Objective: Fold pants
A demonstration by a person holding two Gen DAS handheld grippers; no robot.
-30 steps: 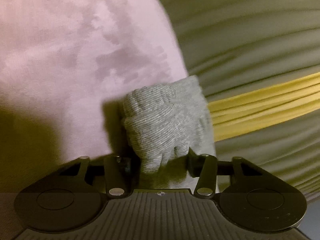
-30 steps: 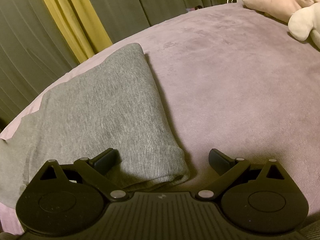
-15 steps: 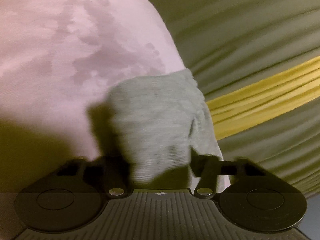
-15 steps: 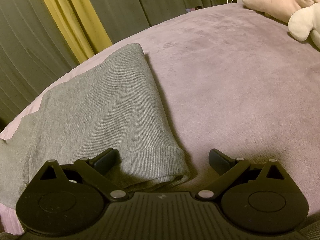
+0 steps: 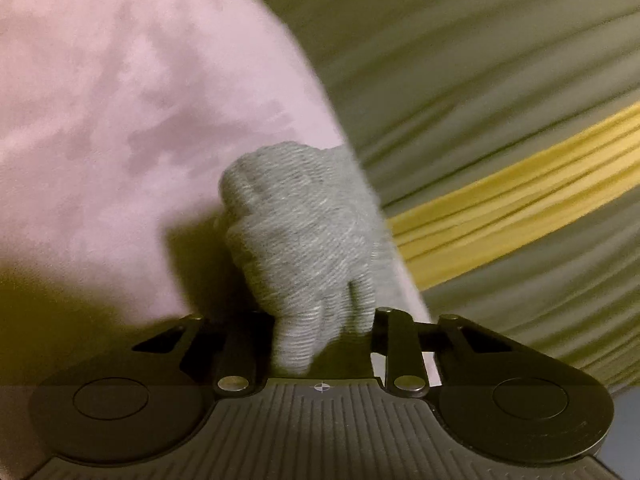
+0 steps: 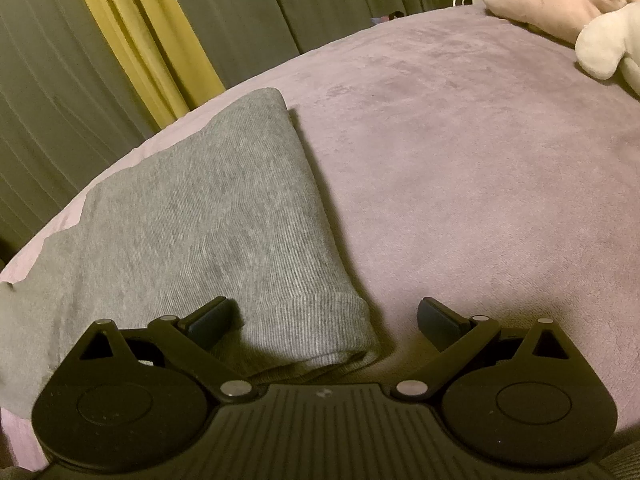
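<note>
Left gripper (image 5: 320,320): matte black plastic body, symmetrical. A ribbed central plate runs along the bottom edge, with a small white crosshair mark at its top centre. Two large rounded housings flank it, each with a recessed circular disc. Angular black link arms extend from silver round pivot pins, each outer link with a triangular cut-out.

Right gripper (image 6: 326,314): same black construction, ribbed plate, twin disc housings and silver pivot pins. Blocky dark finger pads (image 6: 210,318) tip the link arms. Small silver screw heads sit at the outer joints.
</note>
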